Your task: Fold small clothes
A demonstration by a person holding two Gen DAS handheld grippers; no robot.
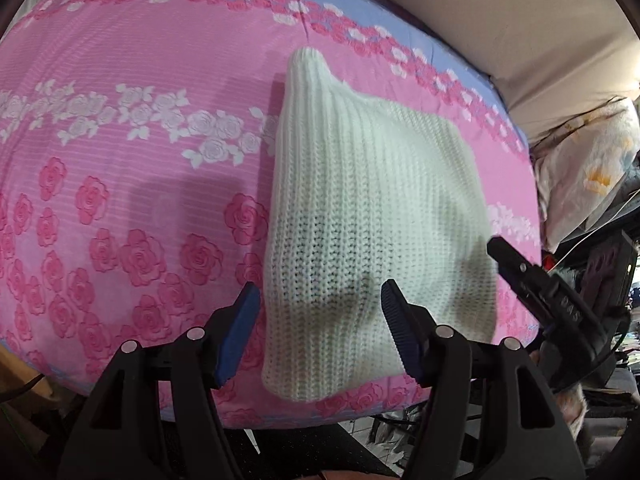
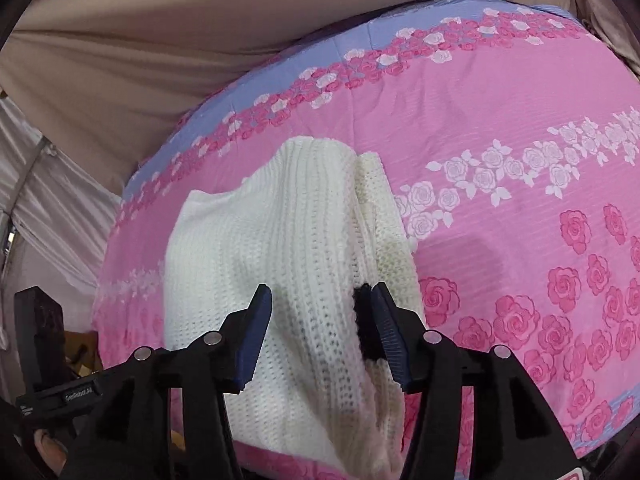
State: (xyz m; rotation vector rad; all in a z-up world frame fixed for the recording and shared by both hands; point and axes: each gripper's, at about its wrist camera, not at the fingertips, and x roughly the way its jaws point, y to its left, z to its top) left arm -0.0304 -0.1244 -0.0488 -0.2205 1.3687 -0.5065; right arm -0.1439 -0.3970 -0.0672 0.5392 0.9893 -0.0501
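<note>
A white knitted garment (image 1: 360,208) lies folded on a pink rose-patterned bed cover (image 1: 120,140). My left gripper (image 1: 320,308) is open just above the garment's near edge, holding nothing. In the right wrist view the same garment (image 2: 288,232) lies with a folded layer along its right side. My right gripper (image 2: 320,316) is open over the near part of the garment, its fingers on either side of the folded edge. The right gripper also shows in the left wrist view (image 1: 532,280) at the garment's right edge.
A beige fabric wall (image 2: 160,40) stands behind the bed. A floral pillow or bundle (image 1: 588,168) and dark clutter (image 1: 600,280) sit off the bed's right side. The bed cover's front edge (image 1: 280,420) drops off close to the grippers.
</note>
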